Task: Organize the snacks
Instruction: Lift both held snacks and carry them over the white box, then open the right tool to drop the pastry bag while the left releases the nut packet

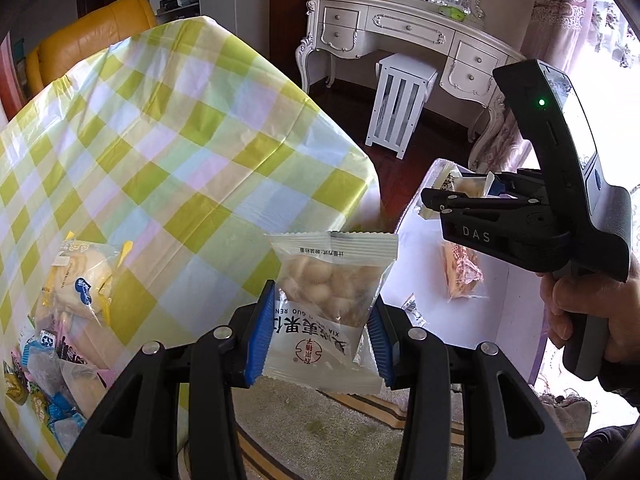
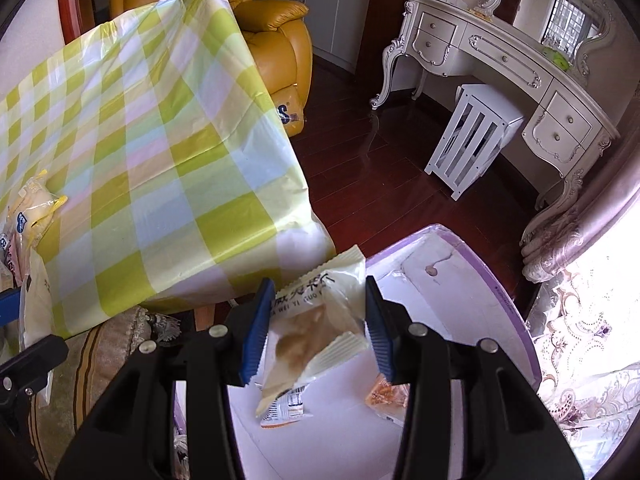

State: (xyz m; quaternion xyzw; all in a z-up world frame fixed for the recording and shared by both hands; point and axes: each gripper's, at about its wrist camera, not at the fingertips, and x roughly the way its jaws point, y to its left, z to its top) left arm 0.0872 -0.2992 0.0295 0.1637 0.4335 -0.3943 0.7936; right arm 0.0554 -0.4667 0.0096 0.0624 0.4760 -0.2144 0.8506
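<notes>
Left gripper (image 1: pixel 316 336) clamps a nut packet (image 1: pixel 326 304) beside the checked surface (image 1: pixel 160 140); right gripper (image 2: pixel 318 330) clamps a snack packet (image 2: pixel 316 320) over the white box (image 2: pixel 460 292)

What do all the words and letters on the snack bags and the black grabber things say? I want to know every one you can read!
"DAS": on the right gripper, along its black body.
"GUO REN": upside down on the nut packet held in the left gripper.
"WEI YI GUO": on the pale packet held in the right gripper.
Big Chinese characters on both packets: there, but not clear enough to quote.
Barcode labels in the white box, table snack wrappers: too small.
</notes>
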